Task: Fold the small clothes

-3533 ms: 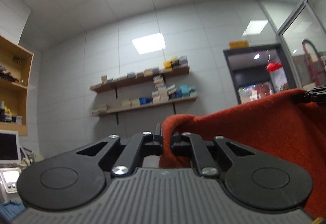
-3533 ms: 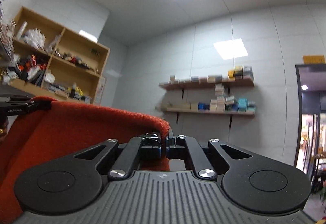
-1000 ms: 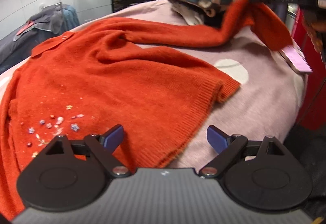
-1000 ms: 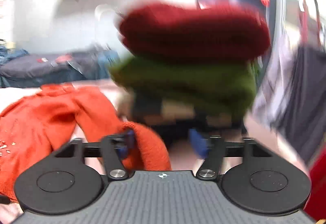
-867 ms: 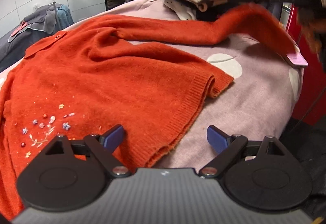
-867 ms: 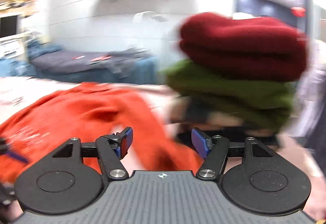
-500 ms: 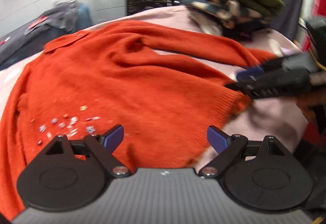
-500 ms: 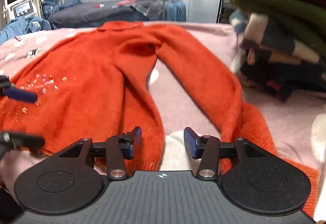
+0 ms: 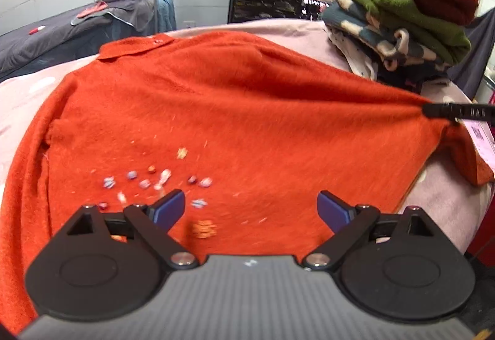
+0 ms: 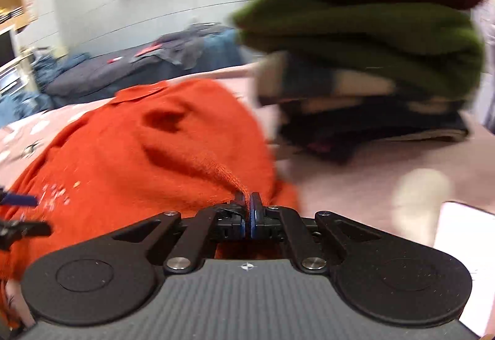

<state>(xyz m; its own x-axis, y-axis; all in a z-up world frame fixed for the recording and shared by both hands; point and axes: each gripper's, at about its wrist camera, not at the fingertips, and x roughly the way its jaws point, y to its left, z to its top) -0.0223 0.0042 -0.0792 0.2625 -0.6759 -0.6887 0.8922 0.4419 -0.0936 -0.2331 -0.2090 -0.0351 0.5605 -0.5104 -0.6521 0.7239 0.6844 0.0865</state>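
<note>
An orange knit sweater (image 9: pixel 235 111) with small flower beads lies spread on a pink dotted bed cover (image 9: pixel 445 201), collar at the far side. My left gripper (image 9: pixel 250 208) is open, low over the sweater's near hem, holding nothing. My right gripper (image 10: pixel 248 207) is shut on the sweater's edge (image 10: pixel 238 182) and pulls the cloth taut to the right. In the left wrist view the right gripper's fingers (image 9: pixel 454 112) show at the far right, pinching the sweater's corner.
A stack of folded clothes (image 9: pixel 402 18), dark red on top and green below, stands at the back right; it also fills the right wrist view (image 10: pixel 365 31). A pink phone-like card (image 9: pixel 482 142) lies at the right edge. A dark bed (image 9: pixel 77 31) and a black rack (image 9: pixel 266 3) stand behind.
My right gripper has shut on the sweater's edge and pulled it rightward, spreading the body flat. My left gripper stays open and has shifted slightly over the hem.
</note>
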